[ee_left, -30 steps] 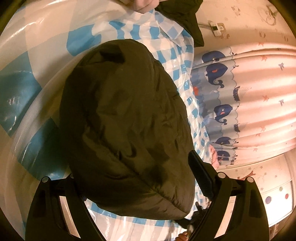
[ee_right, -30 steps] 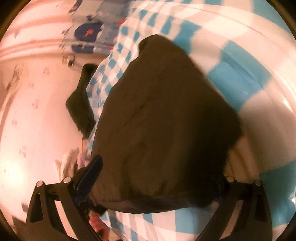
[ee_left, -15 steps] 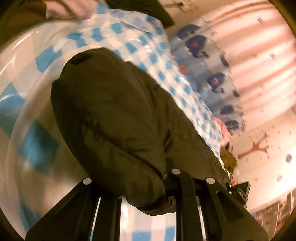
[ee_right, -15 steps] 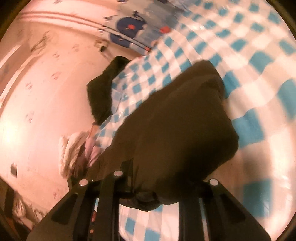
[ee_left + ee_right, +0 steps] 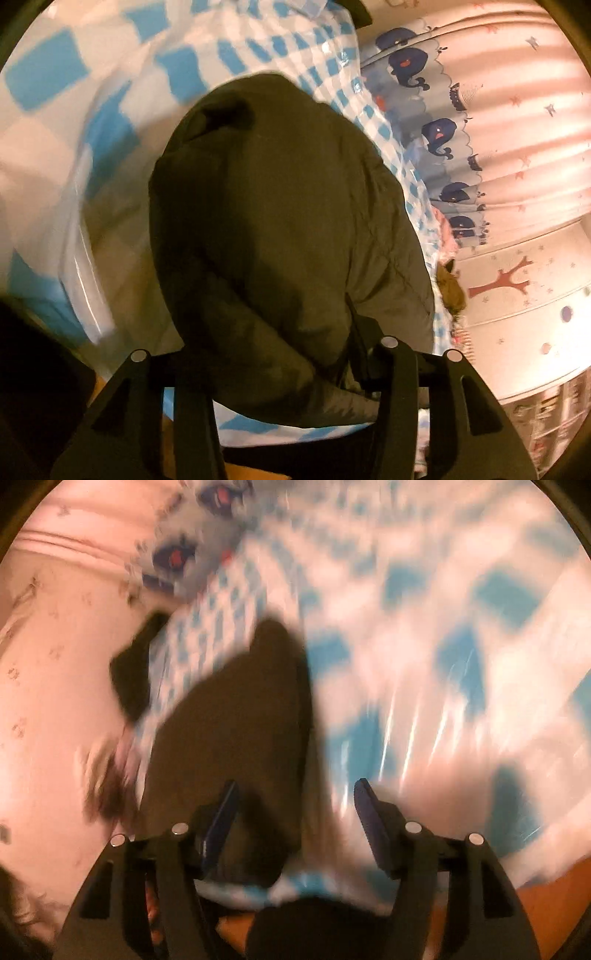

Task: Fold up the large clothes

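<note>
A dark olive padded jacket lies folded in a bundle on a blue-and-white checked plastic sheet. My left gripper is at the jacket's near edge, and the fabric bulges between its fingers and hides the tips, so it looks shut on the jacket. In the blurred right wrist view the jacket lies to the left of centre. My right gripper is open, with its left finger over the jacket's near edge and its right finger over the sheet.
A whale-print curtain and a pink wall with a tree sticker are to the right. A second dark garment hangs over the sheet's far edge. An orange-brown floor shows below the near edge.
My right gripper has opened and let go of the jacket, and has swung right. The left gripper stays closed on the jacket's edge. Both views have shifted back.
</note>
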